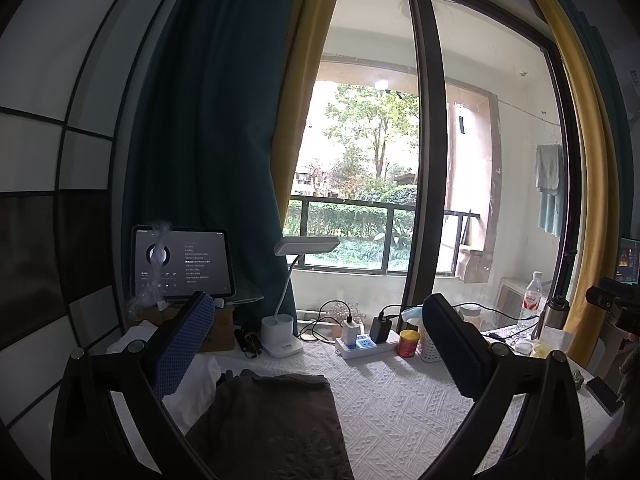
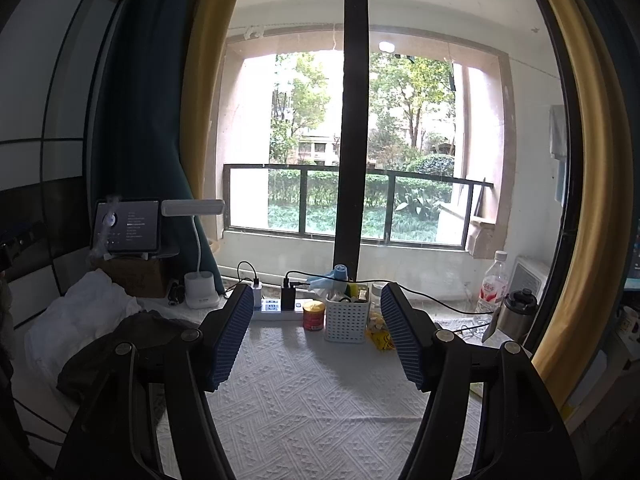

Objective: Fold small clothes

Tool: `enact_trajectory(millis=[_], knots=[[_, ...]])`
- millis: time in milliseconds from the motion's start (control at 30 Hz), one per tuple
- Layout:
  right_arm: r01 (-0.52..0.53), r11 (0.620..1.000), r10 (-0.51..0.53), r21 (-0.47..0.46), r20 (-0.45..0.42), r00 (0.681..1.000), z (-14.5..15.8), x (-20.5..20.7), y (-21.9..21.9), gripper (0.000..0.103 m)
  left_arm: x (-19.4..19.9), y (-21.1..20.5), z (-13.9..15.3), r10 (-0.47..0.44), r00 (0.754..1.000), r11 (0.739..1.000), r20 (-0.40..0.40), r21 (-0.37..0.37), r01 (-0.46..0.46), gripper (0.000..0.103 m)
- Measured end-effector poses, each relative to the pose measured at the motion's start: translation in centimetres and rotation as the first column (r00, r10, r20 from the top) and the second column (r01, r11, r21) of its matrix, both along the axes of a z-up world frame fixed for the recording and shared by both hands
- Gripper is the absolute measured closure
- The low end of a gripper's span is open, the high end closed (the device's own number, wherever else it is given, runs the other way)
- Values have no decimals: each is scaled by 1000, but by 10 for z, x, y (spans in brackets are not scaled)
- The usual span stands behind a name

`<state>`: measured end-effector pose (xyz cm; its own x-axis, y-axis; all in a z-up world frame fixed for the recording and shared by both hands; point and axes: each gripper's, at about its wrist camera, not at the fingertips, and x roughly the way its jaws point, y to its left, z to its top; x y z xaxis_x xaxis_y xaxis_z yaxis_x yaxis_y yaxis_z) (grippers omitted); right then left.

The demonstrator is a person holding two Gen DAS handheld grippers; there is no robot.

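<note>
Left of both, the brown garment (image 1: 268, 428) lies crumpled on the tabletop (image 2: 320, 400), not folded yet. Left gripper (image 1: 324, 344) and right gripper (image 2: 318, 336) hover spread wide, pinching nothing, so basically everything's left.

We hold the left gripper (image 1: 324, 344) nearly level, jaws spread wide, nothing between its pads. The right gripper (image 2: 318, 336) matches: nearly level, jaws wide apart, pads bare.
</note>
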<state>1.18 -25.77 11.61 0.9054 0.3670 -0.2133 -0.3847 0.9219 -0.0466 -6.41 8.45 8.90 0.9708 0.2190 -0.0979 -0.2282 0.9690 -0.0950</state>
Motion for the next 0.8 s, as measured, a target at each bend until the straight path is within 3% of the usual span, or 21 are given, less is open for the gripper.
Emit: enact_trajectory(millis=[800], knots=[[4, 1000, -4, -5, -7, 1000, -3, 2, -2, 34, 2, -3, -2, -2, 1000, 1000, -3, -5, 2, 0]])
